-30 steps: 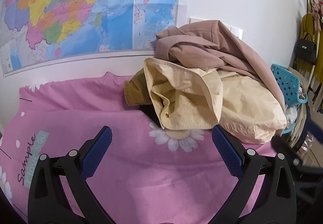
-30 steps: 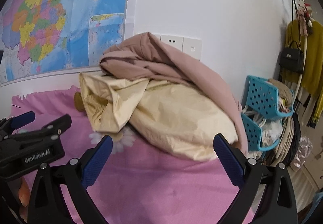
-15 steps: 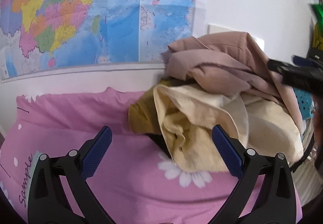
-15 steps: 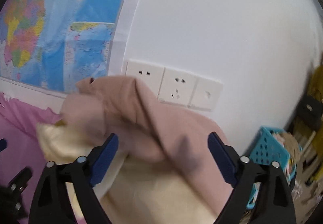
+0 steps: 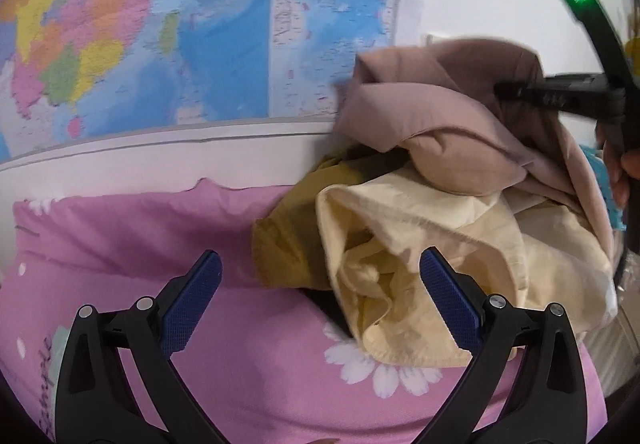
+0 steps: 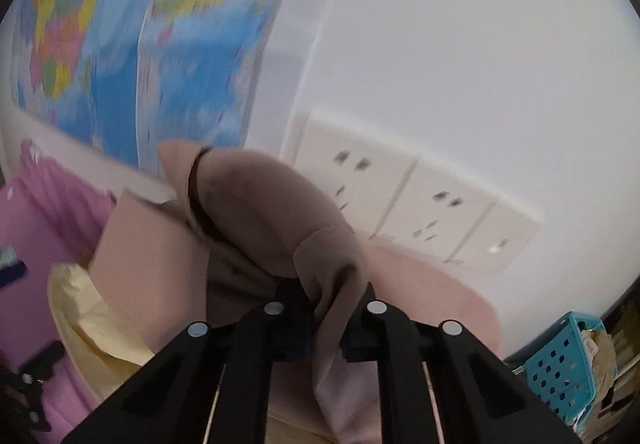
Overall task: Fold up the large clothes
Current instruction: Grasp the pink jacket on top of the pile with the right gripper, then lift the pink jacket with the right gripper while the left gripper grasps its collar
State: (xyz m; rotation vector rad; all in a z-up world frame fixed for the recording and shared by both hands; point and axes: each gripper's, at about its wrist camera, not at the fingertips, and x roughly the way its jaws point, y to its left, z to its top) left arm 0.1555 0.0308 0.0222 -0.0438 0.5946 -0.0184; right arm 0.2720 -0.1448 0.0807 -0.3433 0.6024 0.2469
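Observation:
A dusty-pink garment [image 5: 452, 115] lies on top of a heap of clothes, over a cream-yellow garment [image 5: 424, 244] and an olive one [image 5: 288, 240], on a pink flowered sheet [image 5: 160, 228]. My right gripper [image 6: 326, 314] is shut on a fold of the pink garment [image 6: 256, 211] at the top of the heap; it shows from the side in the left wrist view [image 5: 504, 89]. My left gripper [image 5: 320, 296] is open and empty above the sheet, just in front of the cream garment.
A wall map [image 5: 160, 27] hangs behind the bed. White wall sockets [image 6: 404, 203] sit behind the heap. A blue plastic basket [image 6: 560, 356] with clothes stands at the right.
My right gripper has moved up onto the heap and shut on the pink garment. My left gripper has moved closer to the heap and stayed open.

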